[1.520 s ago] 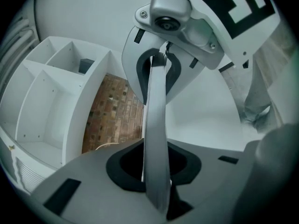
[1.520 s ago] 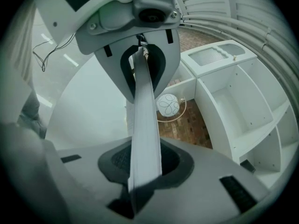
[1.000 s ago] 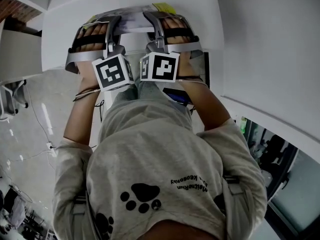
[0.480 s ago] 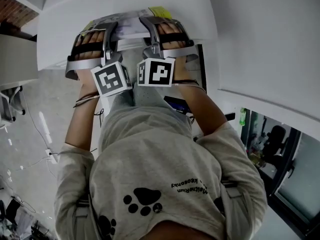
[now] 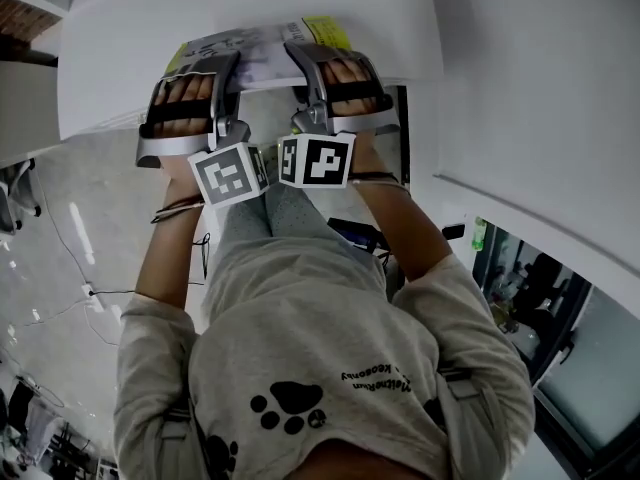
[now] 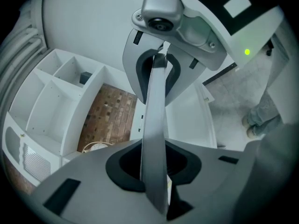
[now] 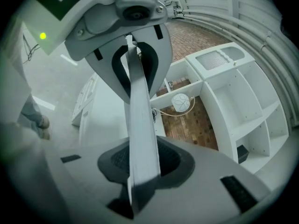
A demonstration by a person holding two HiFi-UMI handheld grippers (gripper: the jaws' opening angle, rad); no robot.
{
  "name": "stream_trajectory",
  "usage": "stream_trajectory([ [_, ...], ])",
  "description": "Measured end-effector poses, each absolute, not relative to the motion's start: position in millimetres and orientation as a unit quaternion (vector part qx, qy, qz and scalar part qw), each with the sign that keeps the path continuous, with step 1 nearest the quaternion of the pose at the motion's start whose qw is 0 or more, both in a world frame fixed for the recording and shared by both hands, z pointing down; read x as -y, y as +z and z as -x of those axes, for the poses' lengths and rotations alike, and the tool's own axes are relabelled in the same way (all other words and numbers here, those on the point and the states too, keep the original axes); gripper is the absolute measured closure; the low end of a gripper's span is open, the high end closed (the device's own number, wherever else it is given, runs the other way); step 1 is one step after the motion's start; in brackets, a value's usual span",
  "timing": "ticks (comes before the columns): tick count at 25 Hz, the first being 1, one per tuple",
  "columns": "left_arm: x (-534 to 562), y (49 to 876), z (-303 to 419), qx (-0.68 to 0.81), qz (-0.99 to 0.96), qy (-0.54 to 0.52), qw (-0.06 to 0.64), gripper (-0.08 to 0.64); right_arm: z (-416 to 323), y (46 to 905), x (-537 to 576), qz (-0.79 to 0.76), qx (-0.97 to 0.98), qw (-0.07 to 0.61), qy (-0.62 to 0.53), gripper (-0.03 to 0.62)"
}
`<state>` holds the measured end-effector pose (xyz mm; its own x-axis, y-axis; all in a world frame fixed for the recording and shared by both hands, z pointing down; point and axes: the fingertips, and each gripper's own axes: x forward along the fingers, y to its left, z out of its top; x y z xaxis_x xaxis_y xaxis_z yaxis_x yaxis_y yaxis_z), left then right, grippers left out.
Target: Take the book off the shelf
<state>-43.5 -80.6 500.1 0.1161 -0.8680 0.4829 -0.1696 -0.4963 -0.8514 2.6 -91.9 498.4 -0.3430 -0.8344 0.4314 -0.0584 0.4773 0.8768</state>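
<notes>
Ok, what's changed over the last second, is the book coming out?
The left gripper and right gripper have drawn the book toward the person; more of its cover shows past the white shelf. Unchanged: both stay clamped on it, side by side.

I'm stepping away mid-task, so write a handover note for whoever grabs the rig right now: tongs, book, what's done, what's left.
Left tongs: shut on one edge of the book.
Right tongs: shut on its opposite edge.
Book: held between both, above a white surface; the white shelf unit stands in the background.
Done: book gripped, apparently off the shelf.
Left: bring it clear and set it down.
</notes>
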Motion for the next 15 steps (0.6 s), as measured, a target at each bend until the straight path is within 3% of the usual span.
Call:
stream_trajectory([
  [15,139.4,561.3,54.8,-0.384,0.679,-0.545,0.308,0.48,9.2,557.4,151.2,-0.3,0.71,0.495,-0.401,0.5],
])
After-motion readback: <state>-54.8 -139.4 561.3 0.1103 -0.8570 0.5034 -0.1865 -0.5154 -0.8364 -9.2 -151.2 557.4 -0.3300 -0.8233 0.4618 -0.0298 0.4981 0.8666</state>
